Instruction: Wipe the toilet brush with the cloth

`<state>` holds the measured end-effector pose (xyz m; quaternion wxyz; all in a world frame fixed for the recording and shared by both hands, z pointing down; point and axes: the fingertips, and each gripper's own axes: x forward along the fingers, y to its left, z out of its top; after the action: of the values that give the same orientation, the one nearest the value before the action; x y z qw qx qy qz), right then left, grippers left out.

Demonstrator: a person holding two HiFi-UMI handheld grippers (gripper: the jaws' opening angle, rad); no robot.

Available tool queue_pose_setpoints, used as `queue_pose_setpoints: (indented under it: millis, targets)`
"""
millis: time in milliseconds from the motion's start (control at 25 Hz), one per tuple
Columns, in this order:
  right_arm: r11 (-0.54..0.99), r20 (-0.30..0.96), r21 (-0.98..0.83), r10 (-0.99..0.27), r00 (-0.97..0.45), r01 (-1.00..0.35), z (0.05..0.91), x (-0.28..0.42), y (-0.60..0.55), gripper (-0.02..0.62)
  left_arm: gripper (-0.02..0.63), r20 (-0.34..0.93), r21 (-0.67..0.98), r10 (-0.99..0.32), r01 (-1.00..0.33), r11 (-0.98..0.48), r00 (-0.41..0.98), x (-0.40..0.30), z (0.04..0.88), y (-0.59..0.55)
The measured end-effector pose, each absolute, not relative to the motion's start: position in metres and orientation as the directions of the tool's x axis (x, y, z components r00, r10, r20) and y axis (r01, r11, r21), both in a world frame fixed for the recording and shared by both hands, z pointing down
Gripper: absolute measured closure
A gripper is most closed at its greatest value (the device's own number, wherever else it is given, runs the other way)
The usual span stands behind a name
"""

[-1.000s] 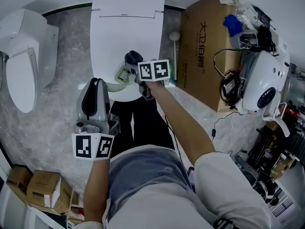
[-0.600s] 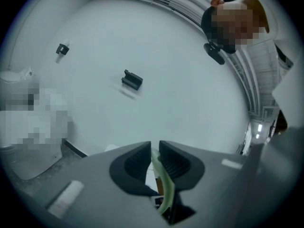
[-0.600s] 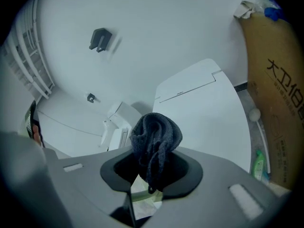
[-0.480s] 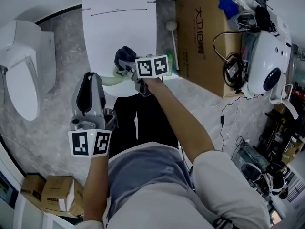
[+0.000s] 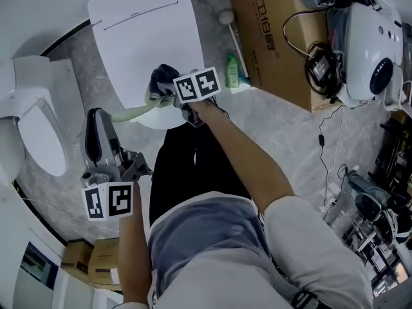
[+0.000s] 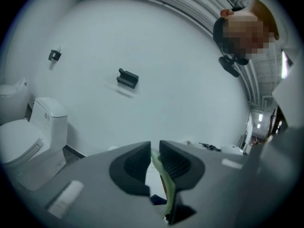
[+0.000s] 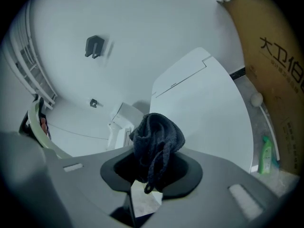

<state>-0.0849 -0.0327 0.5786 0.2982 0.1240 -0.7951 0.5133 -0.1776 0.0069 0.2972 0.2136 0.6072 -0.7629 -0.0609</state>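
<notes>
Two grippers are busy in front of the closed white toilet point(image 5: 141, 37). The left gripper point(image 6: 155, 156) has its jaws almost together and presses between them the thin pale green handle of the toilet brush point(image 5: 132, 112). This handle runs from the gripper toward the front edge of the toilet lid. The right gripper point(image 7: 152, 167) is clamped on a dark cloth point(image 7: 156, 132), which stands bunched above its jaws, over the front part of the same lid. In the head view the cloth sits at the far end of the brush handle; if they touch, I cannot tell. A green bottle point(image 5: 232, 71) and a cardboard box point(image 5: 277, 37) stand on the floor at the right of the toilet.
</notes>
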Motion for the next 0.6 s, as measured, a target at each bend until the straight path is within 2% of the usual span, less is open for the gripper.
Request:
queue_pose_setpoints:
  millis: [600]
  targets:
    - [0.431,0.538,-0.797,0.187,-0.822,-0.424,0.585,-0.048,-0.036,0.491,0.606,0.237,0.310,-0.927,-0.881,0.357,-0.292,-0.163,0.297,-0.006]
